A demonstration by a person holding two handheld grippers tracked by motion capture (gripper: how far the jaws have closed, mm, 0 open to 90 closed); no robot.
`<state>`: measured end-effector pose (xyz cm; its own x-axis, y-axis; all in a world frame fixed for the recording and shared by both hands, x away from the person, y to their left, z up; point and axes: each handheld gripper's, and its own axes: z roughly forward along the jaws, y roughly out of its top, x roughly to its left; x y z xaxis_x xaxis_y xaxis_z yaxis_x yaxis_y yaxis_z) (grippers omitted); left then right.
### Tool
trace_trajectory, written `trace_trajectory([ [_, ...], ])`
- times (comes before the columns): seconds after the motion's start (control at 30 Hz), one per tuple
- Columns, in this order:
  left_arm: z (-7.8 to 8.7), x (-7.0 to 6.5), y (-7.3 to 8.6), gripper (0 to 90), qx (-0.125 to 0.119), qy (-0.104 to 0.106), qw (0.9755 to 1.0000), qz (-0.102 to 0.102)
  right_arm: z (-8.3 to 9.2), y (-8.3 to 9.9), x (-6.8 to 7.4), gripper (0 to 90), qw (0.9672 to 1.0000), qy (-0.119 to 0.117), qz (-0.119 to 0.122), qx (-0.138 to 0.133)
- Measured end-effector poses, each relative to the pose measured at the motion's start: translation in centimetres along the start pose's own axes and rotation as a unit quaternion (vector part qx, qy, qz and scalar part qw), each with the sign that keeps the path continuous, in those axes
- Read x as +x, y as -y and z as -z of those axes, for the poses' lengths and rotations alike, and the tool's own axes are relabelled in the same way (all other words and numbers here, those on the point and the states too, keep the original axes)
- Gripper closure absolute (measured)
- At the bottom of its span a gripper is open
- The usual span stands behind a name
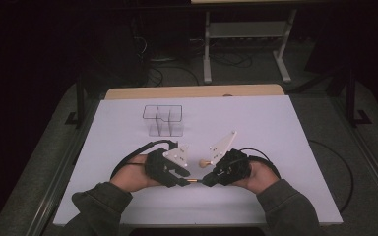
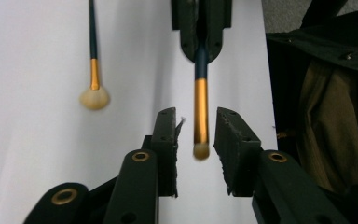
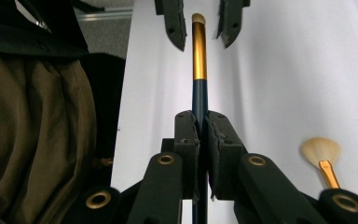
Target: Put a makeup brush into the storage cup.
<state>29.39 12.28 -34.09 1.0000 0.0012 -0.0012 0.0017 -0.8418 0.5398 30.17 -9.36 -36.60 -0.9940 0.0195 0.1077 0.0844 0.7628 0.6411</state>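
Slim brush (image 2: 200, 109): right gripper (image 3: 199, 135) clamping its dark handle; left gripper (image 2: 196, 140) parting off the ferrule; single pinch risking droop.

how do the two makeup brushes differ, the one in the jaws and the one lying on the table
The slim small-tipped makeup brush is held off the table, its dark handle clamped in the right gripper, its tip between the open jaws of the left gripper. The fan-headed makeup brush lies loose on the white table. The slim brush has a small rounded tip; the fan brush has a wide, fluffy pale head. Both have dark handles and gold ferrules.
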Motion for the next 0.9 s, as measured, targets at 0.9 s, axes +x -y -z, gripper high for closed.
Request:
trace_trajectory([
  [0.9,-0.2,-0.1,-0.2,84.1,0.002,0.01,0.9999,-0.004,-0.2,1.1,0.1,81.6,0.9992,0.011,0.005,-0.038],
])
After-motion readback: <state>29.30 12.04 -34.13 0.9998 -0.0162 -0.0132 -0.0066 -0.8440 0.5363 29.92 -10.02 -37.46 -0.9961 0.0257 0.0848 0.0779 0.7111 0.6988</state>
